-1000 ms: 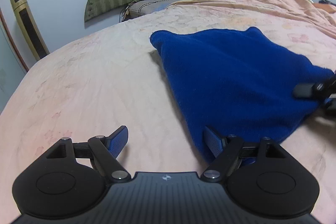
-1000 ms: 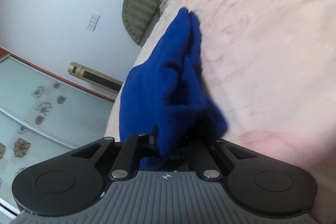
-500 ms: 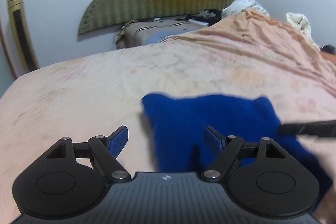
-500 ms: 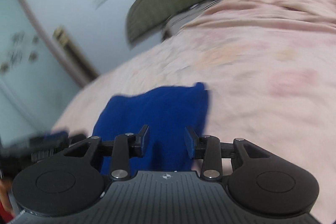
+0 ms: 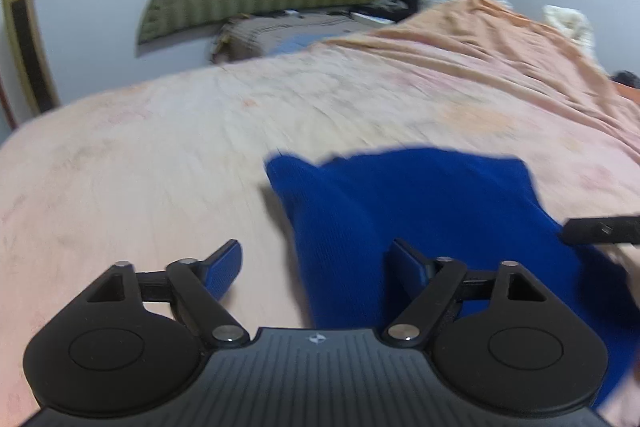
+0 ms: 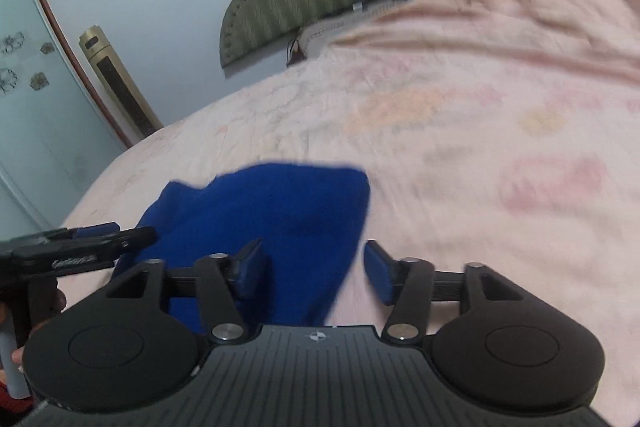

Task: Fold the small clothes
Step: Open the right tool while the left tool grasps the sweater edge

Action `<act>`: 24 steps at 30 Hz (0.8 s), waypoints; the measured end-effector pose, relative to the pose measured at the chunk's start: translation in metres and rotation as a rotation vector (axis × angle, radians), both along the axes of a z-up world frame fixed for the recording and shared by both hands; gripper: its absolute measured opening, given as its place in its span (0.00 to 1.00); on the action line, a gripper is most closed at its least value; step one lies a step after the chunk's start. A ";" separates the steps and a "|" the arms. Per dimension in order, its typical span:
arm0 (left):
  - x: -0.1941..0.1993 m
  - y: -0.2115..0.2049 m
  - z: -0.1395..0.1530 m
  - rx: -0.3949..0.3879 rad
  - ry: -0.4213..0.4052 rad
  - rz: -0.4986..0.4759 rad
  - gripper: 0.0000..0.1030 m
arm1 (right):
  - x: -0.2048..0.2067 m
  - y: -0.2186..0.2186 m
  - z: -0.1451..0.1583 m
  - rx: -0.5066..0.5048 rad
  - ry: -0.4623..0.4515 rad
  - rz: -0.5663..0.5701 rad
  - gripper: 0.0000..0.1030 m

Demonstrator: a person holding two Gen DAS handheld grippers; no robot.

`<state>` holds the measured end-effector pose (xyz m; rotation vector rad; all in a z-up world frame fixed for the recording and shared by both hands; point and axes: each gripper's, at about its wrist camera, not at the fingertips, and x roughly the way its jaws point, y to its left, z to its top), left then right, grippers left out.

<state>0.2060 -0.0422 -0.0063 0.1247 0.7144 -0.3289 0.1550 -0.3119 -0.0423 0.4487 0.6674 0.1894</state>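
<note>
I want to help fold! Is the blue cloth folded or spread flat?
Folded: the blue cloth lies doubled on the bed, a layered edge showing.

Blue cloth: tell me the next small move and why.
Probably bring the left gripper down onto the near edge of the blue cloth for the next fold. Both grippers are opening with nothing pinched, the right gripper hovers above it, and the cloth lies loose on the bed.

Black tongs (image 5: 316, 269), blue ribbed pads (image 5: 222, 269), silver screws.
</note>
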 end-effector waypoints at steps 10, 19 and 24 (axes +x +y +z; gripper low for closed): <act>-0.048 0.053 -0.033 -0.389 0.267 -0.084 0.87 | -0.036 -0.029 -0.036 0.401 0.099 0.231 0.69; -0.059 0.022 -0.034 -0.294 0.228 -0.110 0.27 | -0.018 0.000 -0.039 0.454 0.079 0.267 0.56; -0.063 0.044 -0.026 -0.354 0.201 -0.089 0.09 | -0.014 0.019 -0.042 0.413 0.127 0.182 0.26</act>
